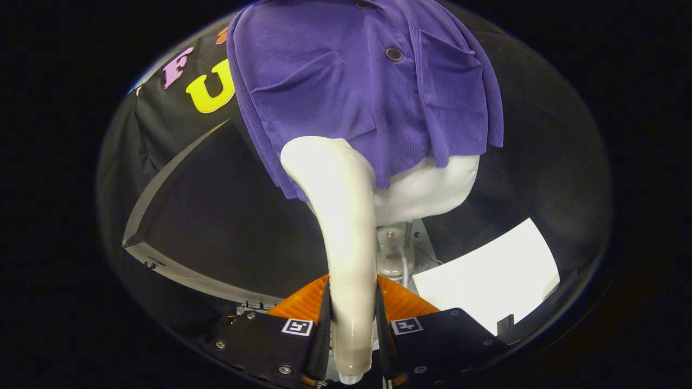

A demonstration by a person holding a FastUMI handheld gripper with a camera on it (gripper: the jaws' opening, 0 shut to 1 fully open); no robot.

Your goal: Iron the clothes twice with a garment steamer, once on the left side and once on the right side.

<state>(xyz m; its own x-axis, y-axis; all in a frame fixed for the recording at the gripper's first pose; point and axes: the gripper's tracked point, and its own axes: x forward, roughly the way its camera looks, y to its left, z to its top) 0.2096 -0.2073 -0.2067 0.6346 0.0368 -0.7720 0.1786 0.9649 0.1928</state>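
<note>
Purple ribbed shirt (367, 92) hangs on a white mannequin torso (432, 189) at the far side, buttoned at the front, w/ a chest pocket each side; hem drapes loose over the torso's lower curve. Gripper (352, 324) holds the garment steamer (346, 216) by its cream handle, both fingers pressed on the handle, jaws narrow, clamped on the shaft. Steamer rises from between the fingers and curves up so its head meets the shirt's lower hem, left of the button line; probably the left-side pass, since the head sits on that panel, though contact vs. just-off can't be told. Holding low on the handle likely gives reach and keeps the fingers clear of steam. Torso stands on a pale round base (392, 259) w/ a thin cord beside it, just beyond the fingers. Near right, a white sheet (486, 281) lies flat on the dark surface. Left, a dark panel w/ grey edge (178, 270) angles across; black cloth backs the booth.
</note>
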